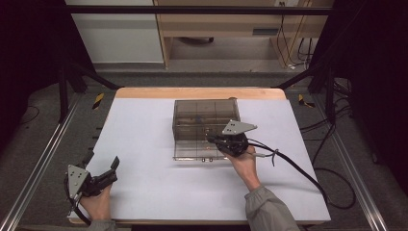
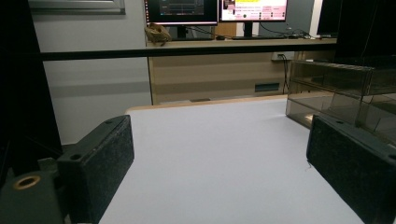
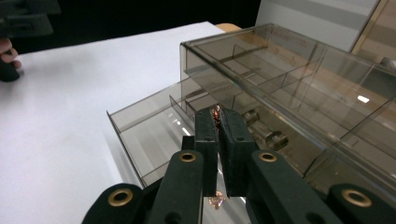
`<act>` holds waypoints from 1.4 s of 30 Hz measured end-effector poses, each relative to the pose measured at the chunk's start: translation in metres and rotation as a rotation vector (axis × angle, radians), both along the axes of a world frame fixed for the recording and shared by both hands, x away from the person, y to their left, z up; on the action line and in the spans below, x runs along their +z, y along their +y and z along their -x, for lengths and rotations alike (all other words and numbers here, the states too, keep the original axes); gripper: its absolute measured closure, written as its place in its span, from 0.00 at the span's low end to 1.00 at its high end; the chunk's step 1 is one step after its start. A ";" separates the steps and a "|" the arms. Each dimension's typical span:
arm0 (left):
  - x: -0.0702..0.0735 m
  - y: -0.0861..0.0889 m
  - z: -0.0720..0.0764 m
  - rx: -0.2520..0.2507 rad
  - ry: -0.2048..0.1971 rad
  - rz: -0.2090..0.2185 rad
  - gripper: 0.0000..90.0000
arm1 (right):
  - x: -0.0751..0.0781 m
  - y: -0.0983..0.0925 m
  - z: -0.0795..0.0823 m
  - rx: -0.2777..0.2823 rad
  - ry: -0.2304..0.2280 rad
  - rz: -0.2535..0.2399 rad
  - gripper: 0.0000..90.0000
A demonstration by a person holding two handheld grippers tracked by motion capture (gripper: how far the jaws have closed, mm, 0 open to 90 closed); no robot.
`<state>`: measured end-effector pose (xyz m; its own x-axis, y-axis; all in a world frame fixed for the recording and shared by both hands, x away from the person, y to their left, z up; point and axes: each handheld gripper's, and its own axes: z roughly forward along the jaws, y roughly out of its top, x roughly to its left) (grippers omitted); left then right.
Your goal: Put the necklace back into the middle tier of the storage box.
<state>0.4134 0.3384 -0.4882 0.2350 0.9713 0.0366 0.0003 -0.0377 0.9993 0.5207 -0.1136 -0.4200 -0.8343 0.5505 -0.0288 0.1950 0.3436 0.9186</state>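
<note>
While over the drawer [image 3: 154, 135], closed jaws pinch a copper piece [image 3: 216, 112].

Smoked clear plastic box on a matt white sheet

The organizer box [image 1: 206, 126] looks like glossy, see-through grey-brown plastic, smooth-walled and catching glints. The sheet [image 1: 144, 159] under it reads as matt white paper, over a wood-look table [image 1: 199, 92] edge. The right gripper [image 3: 217, 120] has matt black plastic jaws with brass-coloured metal eyelets; the small copper-coloured piece [image 3: 216, 111] pinched between them shines.
</note>
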 end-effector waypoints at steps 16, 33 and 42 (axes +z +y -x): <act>0.000 0.000 0.000 0.000 0.000 -0.001 0.08 | -0.015 -0.007 0.000 -0.023 0.033 0.013 0.96; 0.000 0.000 0.000 0.000 0.000 -0.001 0.08 | -0.030 -0.001 -0.001 -0.018 0.079 0.060 0.96; 0.000 0.000 0.000 0.000 0.000 -0.001 0.08 | -0.036 0.002 -0.002 -0.020 0.101 0.077 0.96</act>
